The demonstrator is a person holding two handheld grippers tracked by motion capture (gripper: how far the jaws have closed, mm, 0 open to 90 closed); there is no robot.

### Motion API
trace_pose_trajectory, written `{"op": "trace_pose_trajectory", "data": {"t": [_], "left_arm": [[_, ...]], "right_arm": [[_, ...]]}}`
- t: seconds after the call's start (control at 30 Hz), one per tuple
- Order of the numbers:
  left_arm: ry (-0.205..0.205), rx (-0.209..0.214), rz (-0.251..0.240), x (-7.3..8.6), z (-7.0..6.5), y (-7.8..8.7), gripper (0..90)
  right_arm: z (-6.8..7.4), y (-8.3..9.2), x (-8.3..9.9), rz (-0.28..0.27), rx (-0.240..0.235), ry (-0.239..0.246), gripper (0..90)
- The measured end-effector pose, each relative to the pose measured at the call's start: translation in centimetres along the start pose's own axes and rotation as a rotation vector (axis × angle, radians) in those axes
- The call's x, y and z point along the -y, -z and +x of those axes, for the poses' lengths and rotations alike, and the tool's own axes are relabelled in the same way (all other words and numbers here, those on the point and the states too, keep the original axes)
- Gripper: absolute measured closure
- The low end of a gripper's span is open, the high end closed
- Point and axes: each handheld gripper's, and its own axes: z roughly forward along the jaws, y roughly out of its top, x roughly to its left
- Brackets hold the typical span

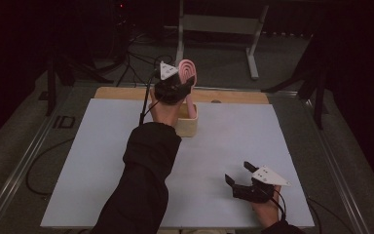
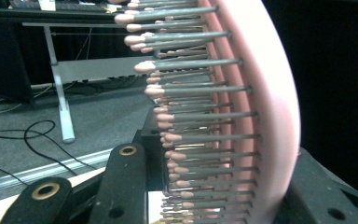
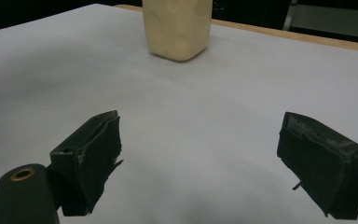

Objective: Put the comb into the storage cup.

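High view: your left gripper (image 1: 177,87) clamps a pink hairbrush (image 1: 189,73) upright, handle down in the cream holder (image 1: 189,126), likely for storage. Left gripper view: bristles (image 2: 191,116) between closed jaws. Right gripper view: your right gripper (image 3: 198,161) gapes empty, clear of the holder.

I see open white tabletop (image 1: 102,161) left, right and near; only the cream square container (image 1: 187,124) stands far-centre, blocking passage.

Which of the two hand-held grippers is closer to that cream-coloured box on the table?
The left. The left hand-held gripper is right above the cream box, clamped on a pink hairbrush that reaches down into it. The right hand-held gripper rests open far off, near the table's front edge.
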Motion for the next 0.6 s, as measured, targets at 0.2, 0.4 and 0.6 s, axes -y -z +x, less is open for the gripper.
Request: {"op": "trace_pose_trajectory", "data": {"t": [0.2, 0.4, 0.6], "left_arm": [[0.009, -0.004, 0.002, 0.1, 0.2, 0.0, 63.4], [0.027, -0.006, 0.007, 0.5, 0.4, -0.1, 63.4], [0.051, -0.002, 0.015, 1.1, 0.6, -0.3, 63.4]], "right_arm": [[0.0, 0.0, 0.0, 0.004, -0.001, 0.000, 13.1], [0.0, 0.0, 0.0, 0.004, -0.002, 0.000, 13.2], [0.0, -0.1, 0.0, 0.006, -0.004, 0.001, 13.2]]}}
